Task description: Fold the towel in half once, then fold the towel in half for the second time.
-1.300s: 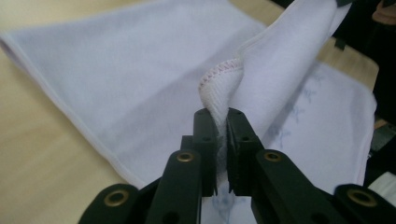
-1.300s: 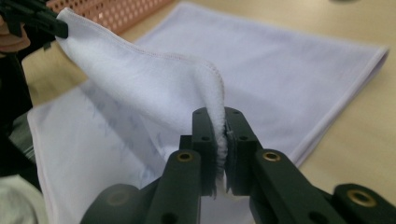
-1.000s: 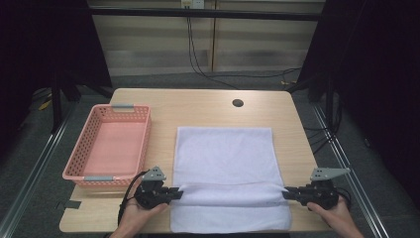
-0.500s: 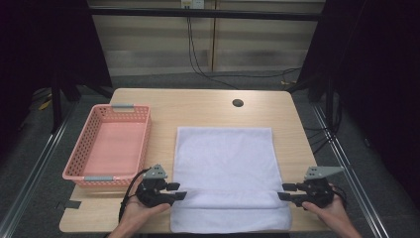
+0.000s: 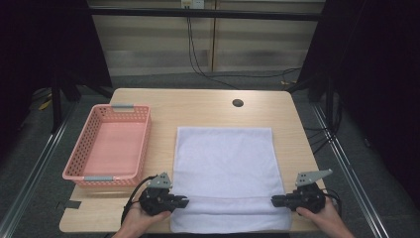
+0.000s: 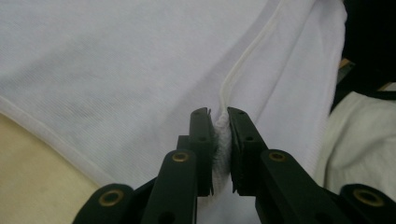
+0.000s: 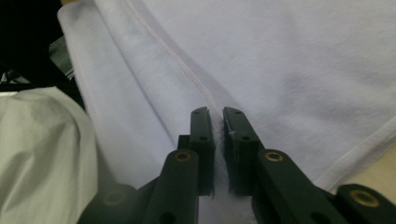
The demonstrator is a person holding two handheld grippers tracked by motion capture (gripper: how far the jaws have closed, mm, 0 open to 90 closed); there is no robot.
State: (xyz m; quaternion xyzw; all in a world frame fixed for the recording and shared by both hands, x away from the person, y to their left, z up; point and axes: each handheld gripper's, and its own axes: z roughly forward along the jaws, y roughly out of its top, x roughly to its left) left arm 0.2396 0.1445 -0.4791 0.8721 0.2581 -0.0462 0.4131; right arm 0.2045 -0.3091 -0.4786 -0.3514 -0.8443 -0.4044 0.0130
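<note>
While lying flat on the counter (image 5: 208, 101), folded along the near edge: white towel (image 5: 225, 168). Left tongs (image 5: 184, 202) and right tongs (image 5: 273, 201) just squeezed closed, each clamped on that fold's hem at opposite ends. Beside, apart: pink basket (image 5: 89, 144).

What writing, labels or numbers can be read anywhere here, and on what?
None can be read: the white towel, the pink basket, the wooden table and the left gripper and right gripper clamped on the towel's edge carry no legible text.
</note>
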